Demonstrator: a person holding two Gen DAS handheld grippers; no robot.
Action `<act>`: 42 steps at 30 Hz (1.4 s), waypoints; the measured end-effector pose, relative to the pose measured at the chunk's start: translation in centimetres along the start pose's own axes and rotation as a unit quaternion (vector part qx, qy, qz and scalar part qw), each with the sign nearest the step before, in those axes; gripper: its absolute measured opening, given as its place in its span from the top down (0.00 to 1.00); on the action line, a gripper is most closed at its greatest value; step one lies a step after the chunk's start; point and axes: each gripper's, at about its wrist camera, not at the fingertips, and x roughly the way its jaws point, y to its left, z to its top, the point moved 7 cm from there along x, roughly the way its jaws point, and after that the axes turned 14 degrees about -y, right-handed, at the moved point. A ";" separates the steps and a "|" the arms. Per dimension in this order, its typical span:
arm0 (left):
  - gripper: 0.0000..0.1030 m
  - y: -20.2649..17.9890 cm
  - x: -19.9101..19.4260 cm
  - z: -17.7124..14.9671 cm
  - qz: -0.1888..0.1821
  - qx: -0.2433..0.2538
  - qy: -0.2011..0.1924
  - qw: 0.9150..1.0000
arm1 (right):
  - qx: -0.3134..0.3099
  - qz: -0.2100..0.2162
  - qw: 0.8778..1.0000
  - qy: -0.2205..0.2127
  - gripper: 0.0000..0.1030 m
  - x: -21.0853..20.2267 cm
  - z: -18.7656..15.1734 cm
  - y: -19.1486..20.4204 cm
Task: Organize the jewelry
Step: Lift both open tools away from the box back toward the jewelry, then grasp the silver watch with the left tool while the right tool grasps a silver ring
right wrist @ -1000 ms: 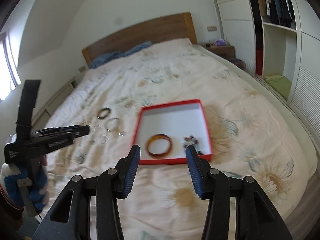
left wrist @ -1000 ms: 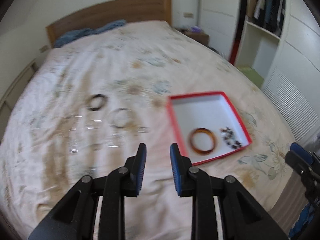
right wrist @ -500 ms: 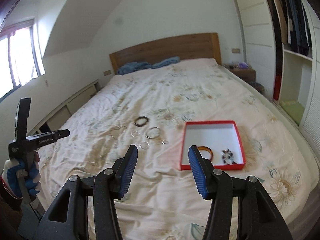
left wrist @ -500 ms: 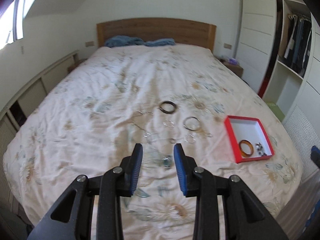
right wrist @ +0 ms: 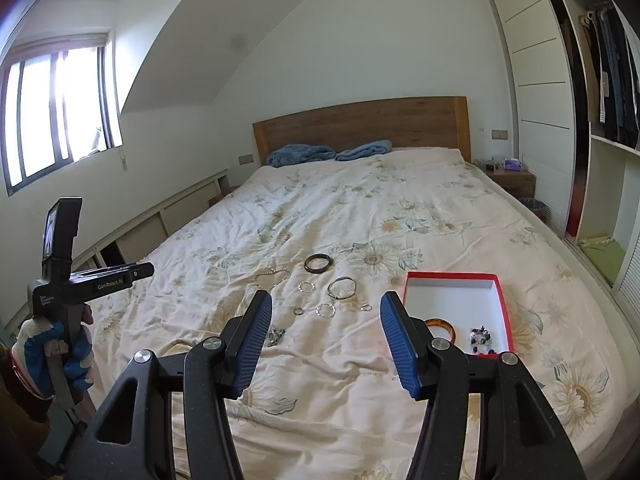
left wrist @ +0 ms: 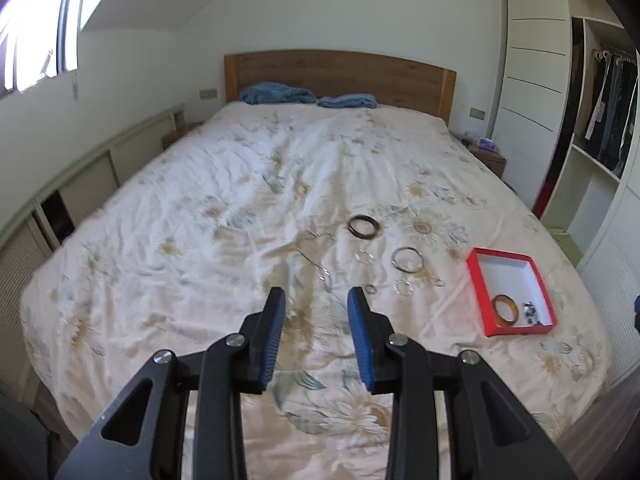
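Note:
A red box [left wrist: 478,280] [right wrist: 505,304] with a white inside lies on the bed's right side and holds an amber bangle [left wrist: 505,310] [right wrist: 444,327] and a beaded piece [left wrist: 530,312] [right wrist: 480,338]. Left of it lie a dark bangle [left wrist: 363,226] [right wrist: 318,262], a silver bangle [left wrist: 407,259] [right wrist: 342,287], a pearl chain [right wrist: 272,276] and several small rings [left wrist: 403,287] [right wrist: 325,310]. My left gripper [left wrist: 316,300] is open and empty, held above the bed's near part. My right gripper [right wrist: 326,306] is open and empty, back from the jewelry.
The bed [left wrist: 240,184] has a flowered cover, a wooden headboard [left wrist: 340,76] and blue cloths [left wrist: 276,94] at the far end. A wardrobe [left wrist: 600,128] stands right. Low cabinets [left wrist: 80,192] line the left wall. The hand holding the left gripper [right wrist: 60,320] shows at left.
Both grippers have pulled back and up from the box; the whole bed now shows. Both stay open and empty. The jewelry has not moved.

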 end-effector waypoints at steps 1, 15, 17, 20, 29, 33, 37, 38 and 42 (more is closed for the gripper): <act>0.70 -0.2 0.3 -0.2 -0.001 0.000 0.001 1.000 | -0.001 -0.002 1.000 0.000 0.45 0.2 -0.1 -0.1; 0.70 -1.7 7.6 -7.7 -0.030 0.028 0.064 0.997 | 0.009 -0.009 0.997 0.074 0.45 7.7 -6.1 -1.1; 0.70 -2.2 9.0 -9.0 -0.039 0.029 0.078 0.996 | 0.008 -0.010 0.996 0.088 0.45 9.1 -7.3 -1.2; 0.70 -3.2 11.2 -10.8 -0.063 0.022 0.099 0.993 | 0.010 -0.007 0.994 0.110 0.46 11.3 -8.9 -1.5; 0.70 -5.2 17.5 -14.3 -0.099 0.003 0.154 0.983 | 0.014 0.000 0.987 0.160 0.46 17.8 -12.3 -2.5; 0.70 -5.4 19.5 -15.2 -0.101 -0.006 0.170 0.980 | 0.019 0.004 0.985 0.172 0.46 20.0 -13.1 -2.9; 0.70 -5.7 21.1 -16.1 -0.100 -0.009 0.182 0.978 | 0.026 0.005 0.983 0.181 0.46 22.2 -13.8 -3.5; 0.70 -5.7 21.6 -16.4 -0.099 -0.010 0.185 0.978 | 0.028 0.005 0.983 0.184 0.45 22.6 -14.0 -3.6; 0.70 -5.5 23.0 -17.1 -0.091 -0.013 0.193 0.977 | 0.033 0.006 0.980 0.194 0.46 24.4 -14.9 -3.9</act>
